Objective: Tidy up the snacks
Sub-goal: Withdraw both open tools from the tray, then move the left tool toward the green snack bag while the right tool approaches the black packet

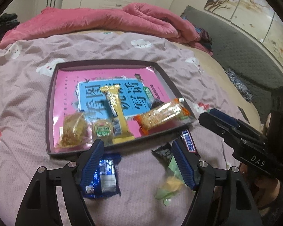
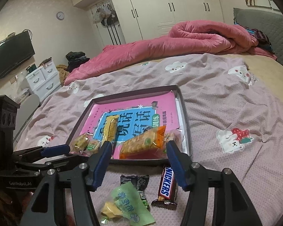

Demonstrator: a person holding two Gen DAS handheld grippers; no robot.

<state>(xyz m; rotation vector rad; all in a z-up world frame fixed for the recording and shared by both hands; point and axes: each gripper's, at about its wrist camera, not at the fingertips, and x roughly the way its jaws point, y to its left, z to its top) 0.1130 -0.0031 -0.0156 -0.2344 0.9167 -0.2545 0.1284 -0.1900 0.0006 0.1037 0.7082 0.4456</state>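
Blue foil marks the nearest loose snack for the left tool (image 1: 137, 162): the blue packet (image 1: 103, 177) lies on the bed (image 1: 28, 94) just short of the tray (image 1: 51, 101), directly under that tool's left finger, its long axis running roughly along the tool's line of sight. The left tool is spread wide and holds nothing.

The right tool (image 2: 139, 163) is also spread and empty. Between and below its fingers lie three snacks on the bed: the Snickers (image 2: 167, 186), its long axis pointing away toward the tray and close to the right finger; a green packet (image 2: 126, 203), lying slantwise nearer the left finger; and a dark packet (image 2: 134, 181) between them, partly under the green one.

Already in the tray, over a pink book (image 1: 111, 79), are a gold bar (image 1: 117, 111), an orange cracker pack (image 1: 160, 116) and two small wrapped pieces at the near edge.

My judgement: the Snickers suits the right tool best, since closing across its narrow width needs little turning, while the blue packet belongs to the left tool, which would have to shift left to straddle it.
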